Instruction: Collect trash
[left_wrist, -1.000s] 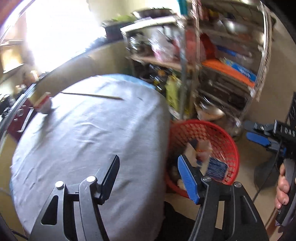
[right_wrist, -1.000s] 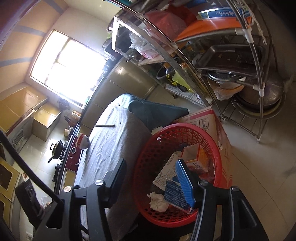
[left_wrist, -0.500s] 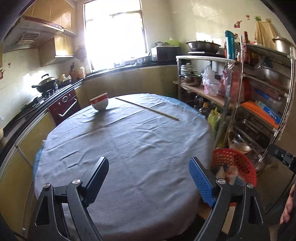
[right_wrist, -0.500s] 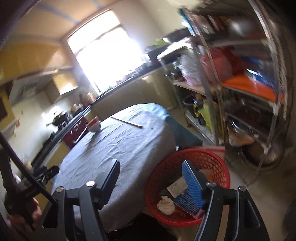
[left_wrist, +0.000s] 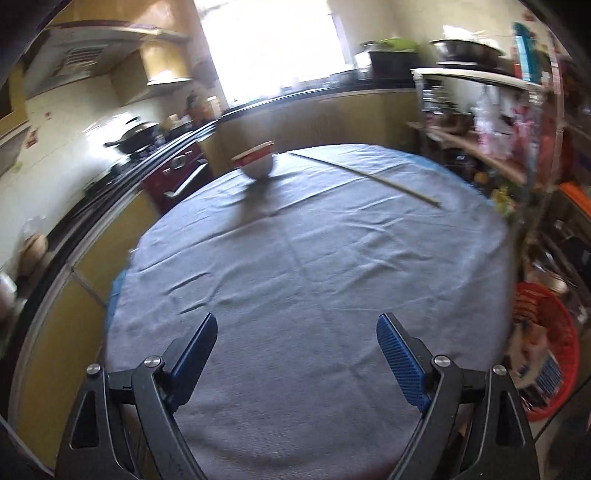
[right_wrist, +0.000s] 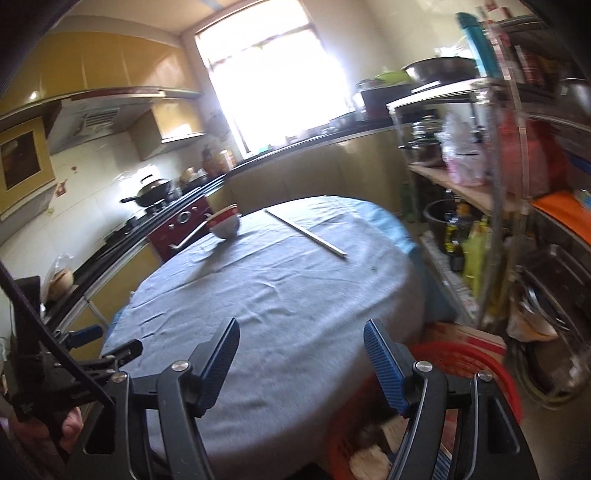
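The red plastic mesh basket (left_wrist: 554, 347) with the trash stands on the floor beside the round surface (left_wrist: 314, 280), to the right of the right finger of the left gripper (left_wrist: 297, 334) and lower than the cloth. Inside it lie paper packets and a blue printed packet (left_wrist: 550, 373). In the right wrist view the same basket (right_wrist: 476, 365) is under and just behind the right finger of the right gripper (right_wrist: 301, 341), with white crumpled paper (right_wrist: 369, 456) at its bottom and a cardboard box (right_wrist: 465, 338) just behind it.

Both grippers have the fingers spread wide and hold nothing; only the grey cloth shows between the blue pads. The left gripper also appears at the left edge of the right wrist view, gripped by a hand (right_wrist: 70, 424).

Far ahead of the fingers, on the grey cloth, a white bowl with a red rim (left_wrist: 257, 162) stands to the left, and a long thin wooden stick (left_wrist: 364, 179) lies to the right of it, apart from the bowl. To the right of the surface stands a metal shelf rack (right_wrist: 517, 192) full of pots and bottles. Behind, a black wok (right_wrist: 153, 190) sits on the stove under a bright window (right_wrist: 273, 74).
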